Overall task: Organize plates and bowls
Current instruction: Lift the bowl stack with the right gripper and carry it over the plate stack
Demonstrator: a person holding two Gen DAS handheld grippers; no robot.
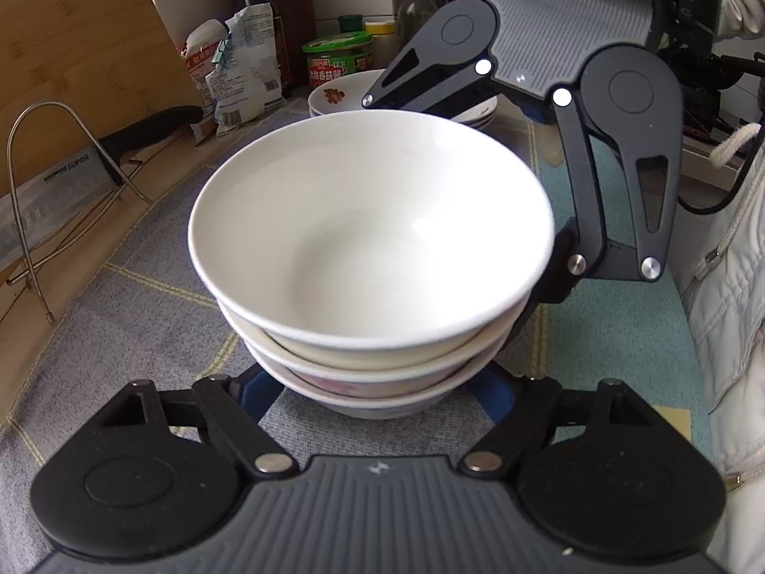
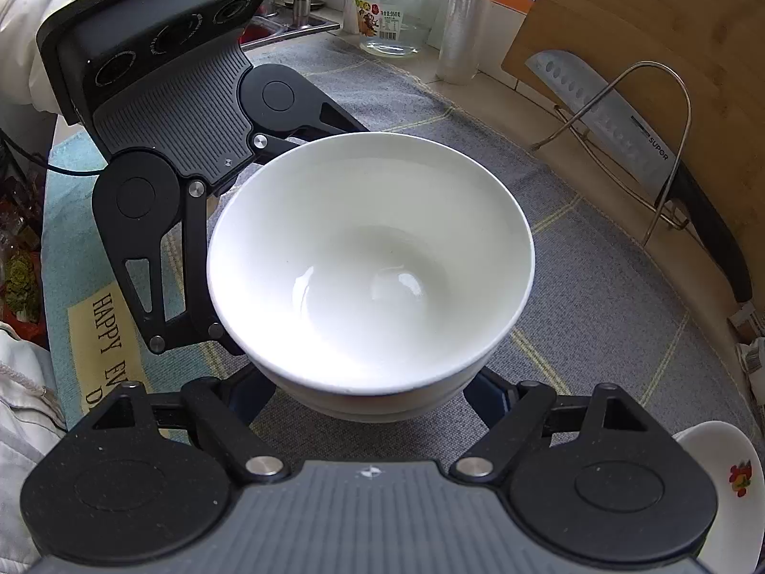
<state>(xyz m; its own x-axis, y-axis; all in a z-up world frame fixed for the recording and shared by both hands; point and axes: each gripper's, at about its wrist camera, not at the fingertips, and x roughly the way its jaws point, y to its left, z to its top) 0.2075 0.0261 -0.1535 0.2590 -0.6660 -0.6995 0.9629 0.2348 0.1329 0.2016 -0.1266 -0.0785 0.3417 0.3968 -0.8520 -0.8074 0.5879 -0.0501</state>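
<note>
A stack of white bowls (image 1: 373, 248) stands on the grey checked cloth (image 1: 143, 335); it also shows in the right wrist view (image 2: 368, 263). My left gripper (image 1: 377, 397) has its blue-padded fingers spread on either side of the stack's base, tips hidden under the bowls. My right gripper (image 2: 368, 397) straddles the same stack from the opposite side, fingers wide, tips hidden. Each gripper shows in the other's view: the right gripper (image 1: 550, 282) and the left gripper (image 2: 224, 330). A stack of flowered plates (image 1: 344, 91) sits behind the bowls.
A wire rack (image 1: 52, 182) holds a cleaver (image 2: 621, 129) against a wooden cutting board (image 1: 81, 62) at the left. Bottles, a green-lidded jar (image 1: 337, 57) and a bag (image 1: 244, 67) line the back. A glass jar (image 2: 397, 14) stands by the sink. A flowered plate (image 2: 726, 478) lies at the right.
</note>
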